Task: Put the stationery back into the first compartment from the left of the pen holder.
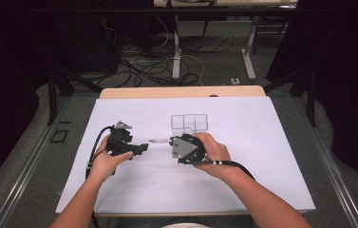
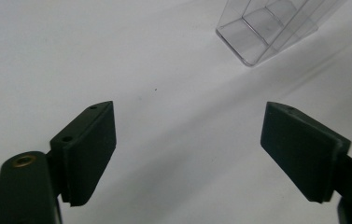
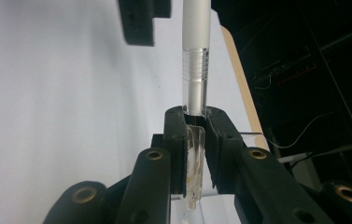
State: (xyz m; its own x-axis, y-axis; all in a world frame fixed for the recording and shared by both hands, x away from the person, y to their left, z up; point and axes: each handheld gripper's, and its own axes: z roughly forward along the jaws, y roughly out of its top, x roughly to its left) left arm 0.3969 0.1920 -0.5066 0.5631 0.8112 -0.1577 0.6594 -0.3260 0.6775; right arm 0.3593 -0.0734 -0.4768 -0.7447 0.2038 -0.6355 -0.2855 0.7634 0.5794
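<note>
Now the right gripper point(image 3: 195, 122) clamps a clear tube point(image 3: 195, 88) beside the clear box point(image 1: 189, 122); the left gripper point(image 2: 190, 140) (jaws apart, empty) offers no support, so the tube could slip.

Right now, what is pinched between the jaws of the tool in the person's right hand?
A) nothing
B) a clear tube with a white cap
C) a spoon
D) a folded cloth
B: the right gripper has its jaws shut on a clear tube with a white cap.
</note>
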